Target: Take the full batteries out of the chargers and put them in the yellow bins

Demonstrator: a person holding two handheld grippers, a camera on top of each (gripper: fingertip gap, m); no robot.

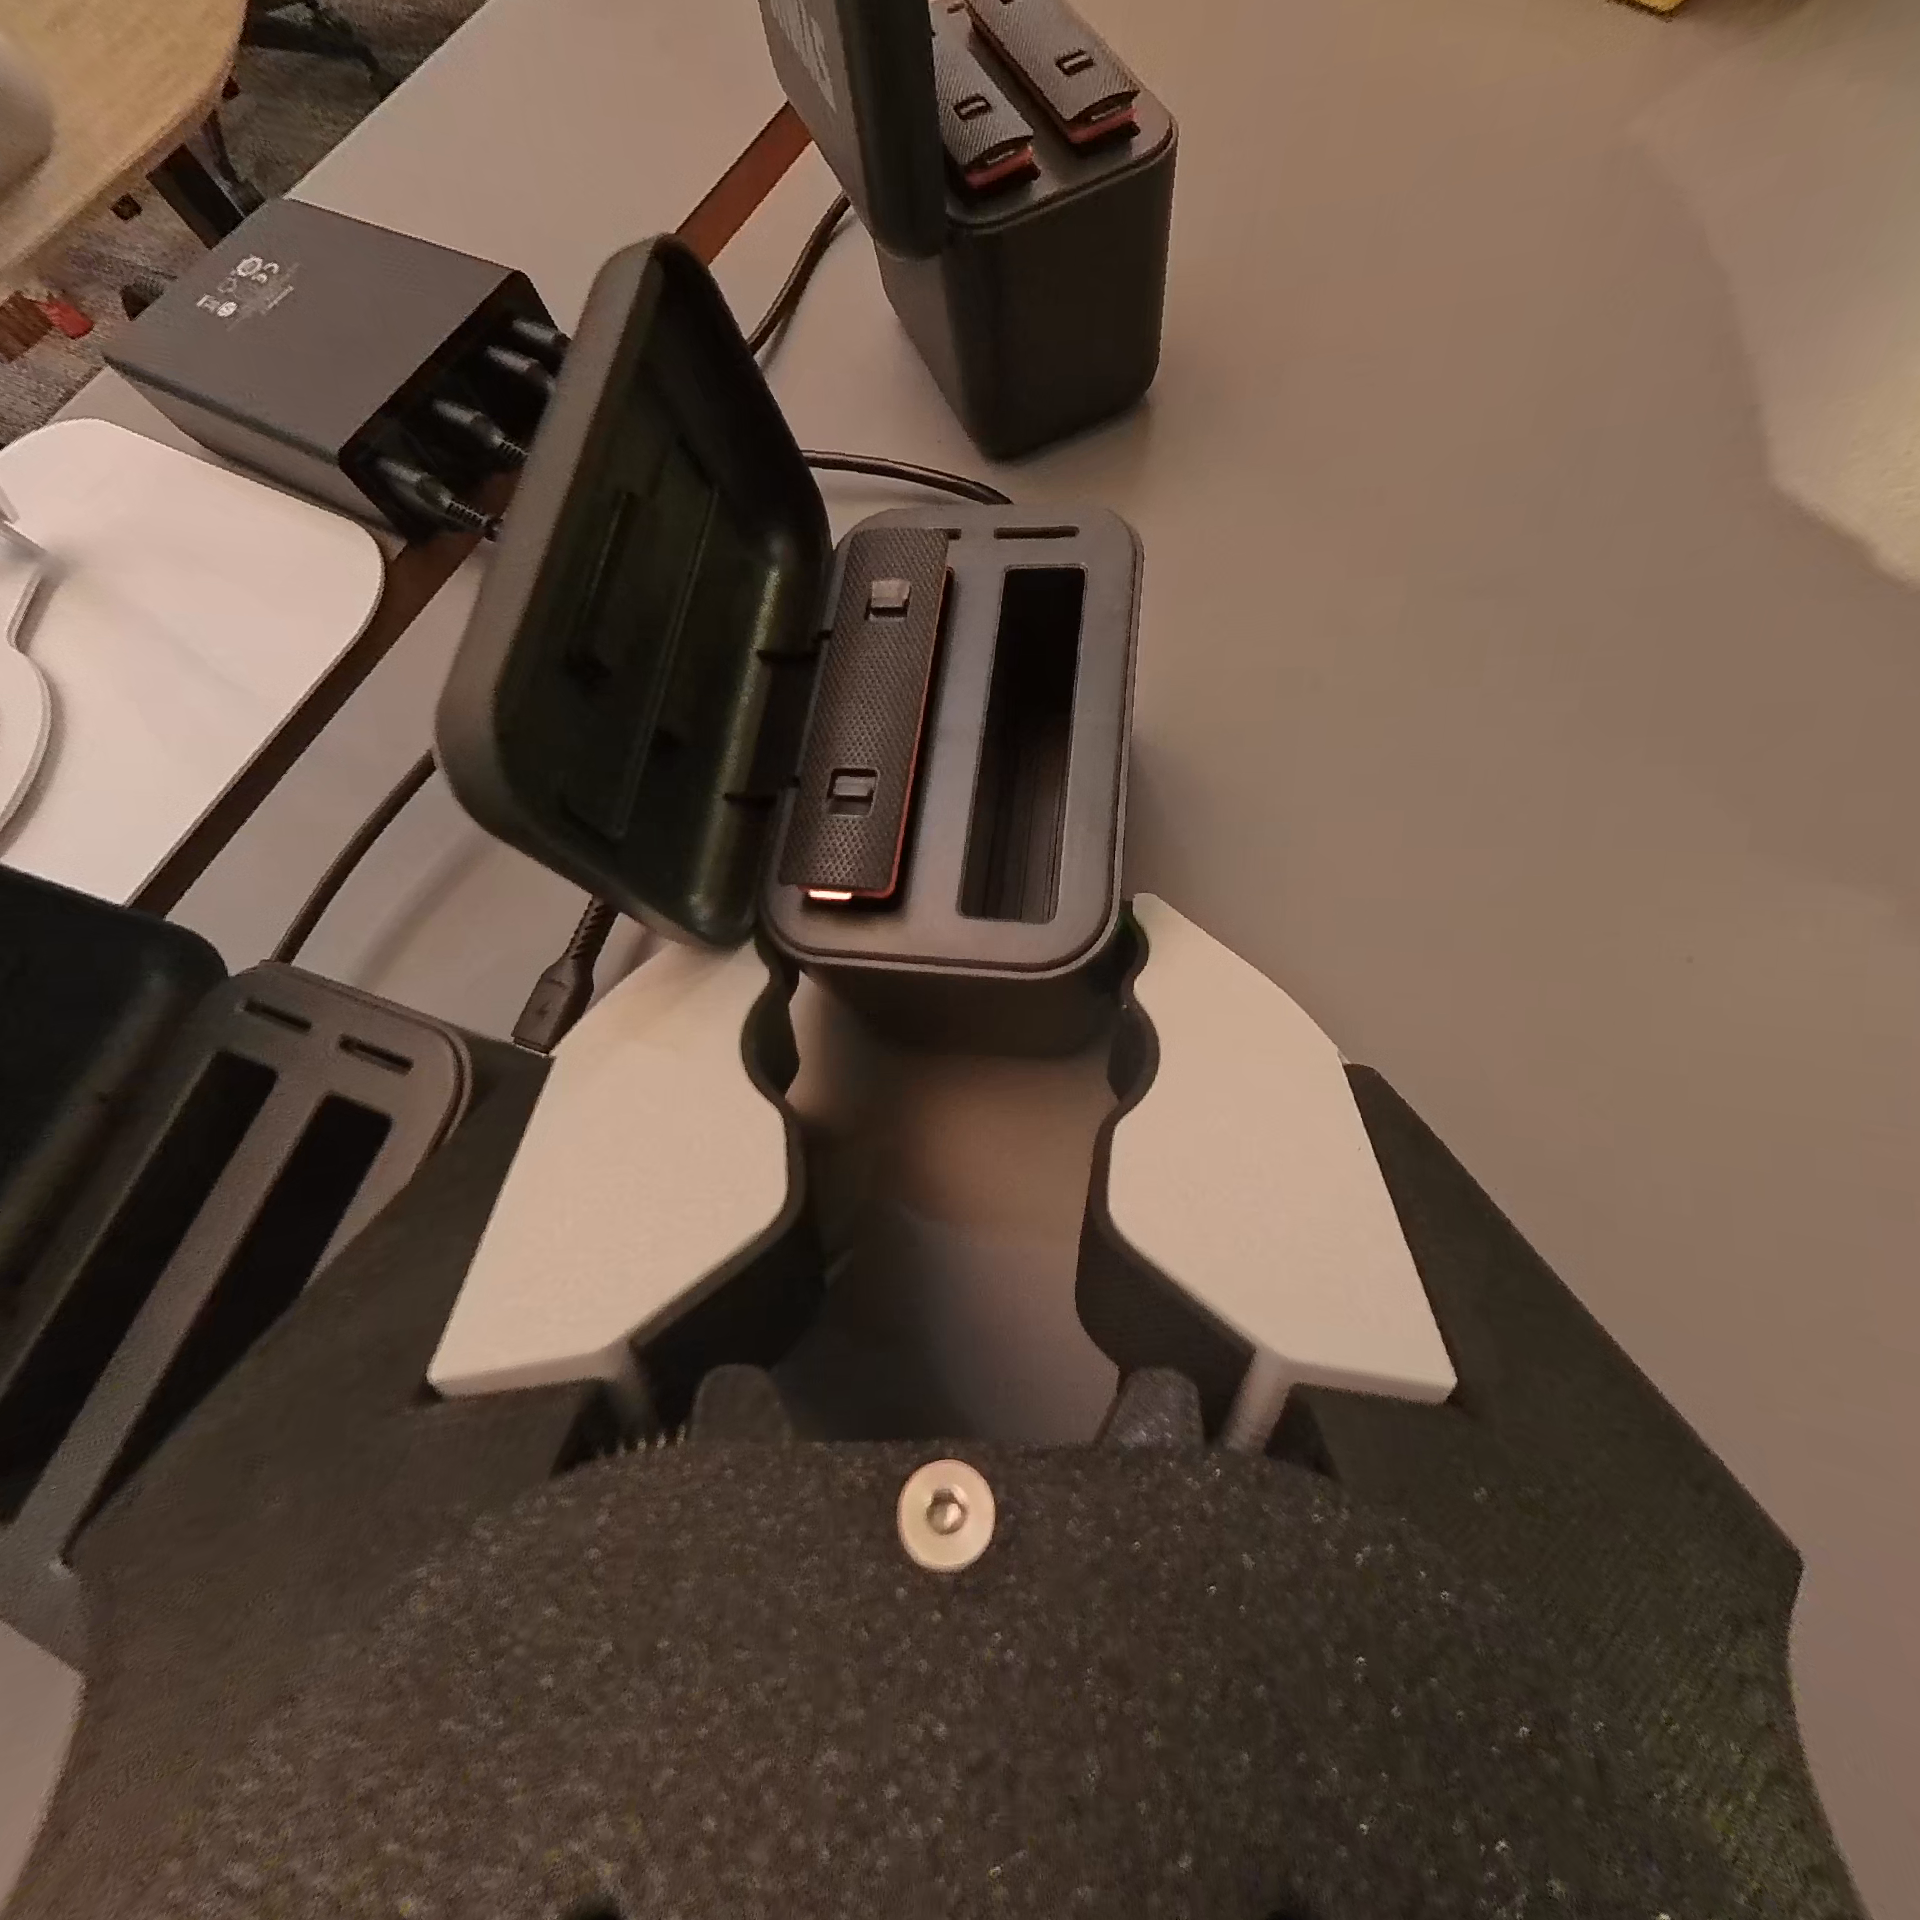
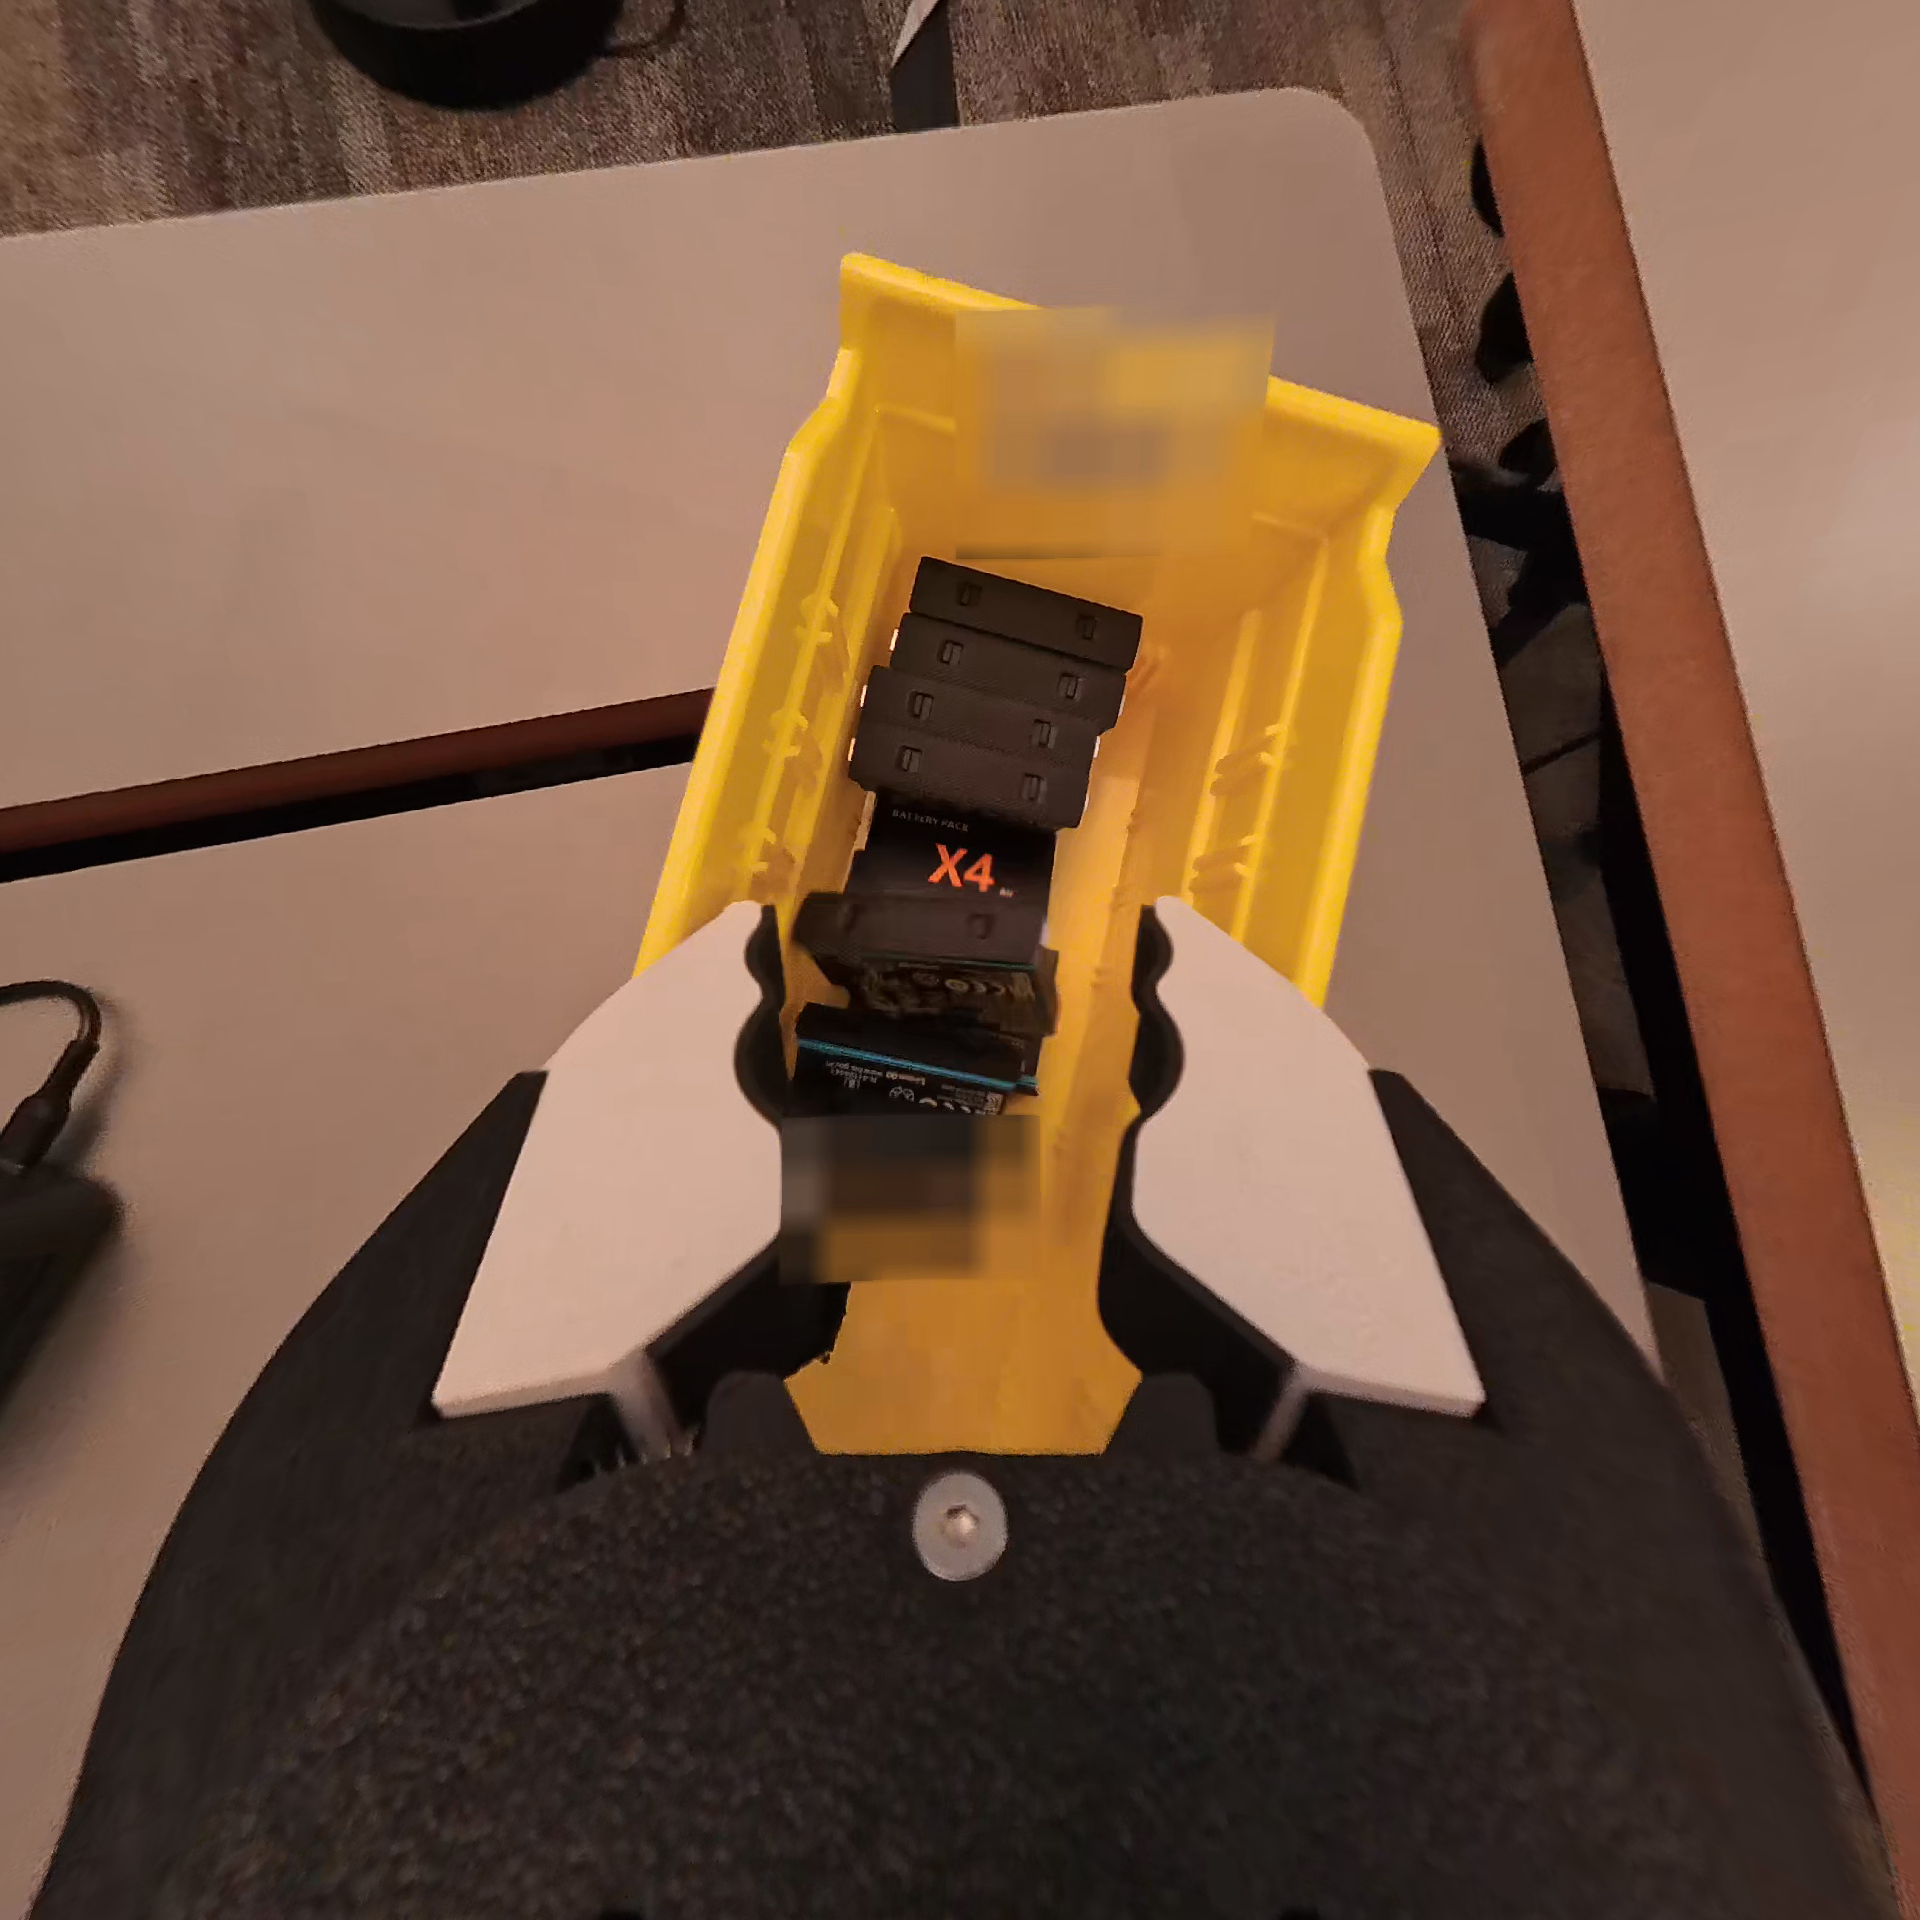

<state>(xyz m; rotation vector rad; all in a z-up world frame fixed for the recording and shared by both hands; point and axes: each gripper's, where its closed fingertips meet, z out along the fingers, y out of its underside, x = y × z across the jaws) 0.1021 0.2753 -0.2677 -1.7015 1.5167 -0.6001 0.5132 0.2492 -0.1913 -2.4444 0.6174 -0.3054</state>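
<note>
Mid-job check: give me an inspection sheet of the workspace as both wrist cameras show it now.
Surface: grey table, bare around the chargers.
Job's things: middle charger lid open, one battery in its left slot, right slot empty; far charger holds two batteries; near-left charger has both slots empty; yellow bin holds a row of batteries.
Clutter: black power hub; white pad.
Grippers: left tool open, straddling the middle charger; right tool open over the bin, holding nothing.
Cables: black cable lies beside the middle charger.
Surroundings: carpet, wood-edged neighbouring table.
</note>
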